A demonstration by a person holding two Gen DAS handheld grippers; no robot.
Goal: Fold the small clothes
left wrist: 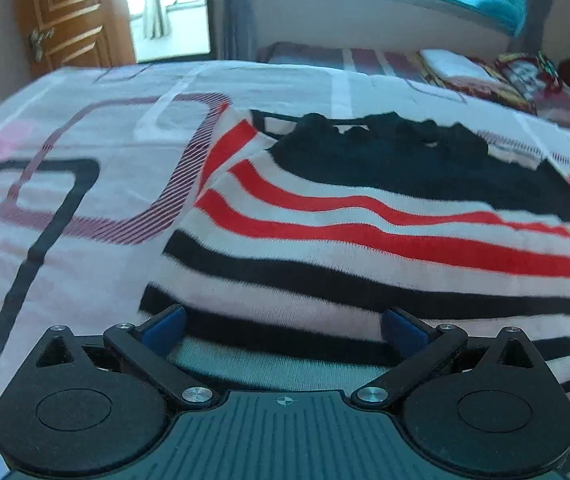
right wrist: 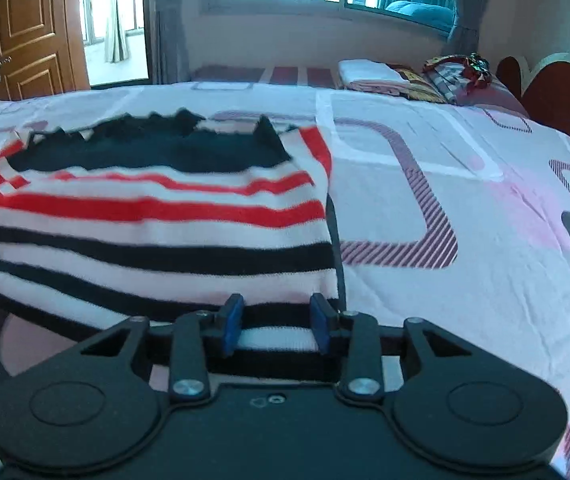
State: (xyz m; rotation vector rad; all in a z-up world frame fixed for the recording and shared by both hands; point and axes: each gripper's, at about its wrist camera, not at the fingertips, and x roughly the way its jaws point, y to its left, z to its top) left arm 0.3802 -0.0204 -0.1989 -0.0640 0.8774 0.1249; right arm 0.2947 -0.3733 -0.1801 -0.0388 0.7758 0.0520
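A small striped garment (left wrist: 365, 240) lies spread on the bed, with red, black and white stripes and a black upper part. My left gripper (left wrist: 283, 320) is open, its blue pads wide apart at the garment's near left hem. In the right wrist view the same garment (right wrist: 157, 220) fills the left half. My right gripper (right wrist: 278, 322) is partly open, its blue pads either side of the near right hem; the striped cloth lies between them without being pinched.
The bed sheet (right wrist: 465, 280) is pink and white with dark rectangle patterns. Folded cloths and bright items (right wrist: 405, 76) lie at the far end by a red headboard (right wrist: 557, 92). A wooden door (right wrist: 25, 28) and window stand beyond.
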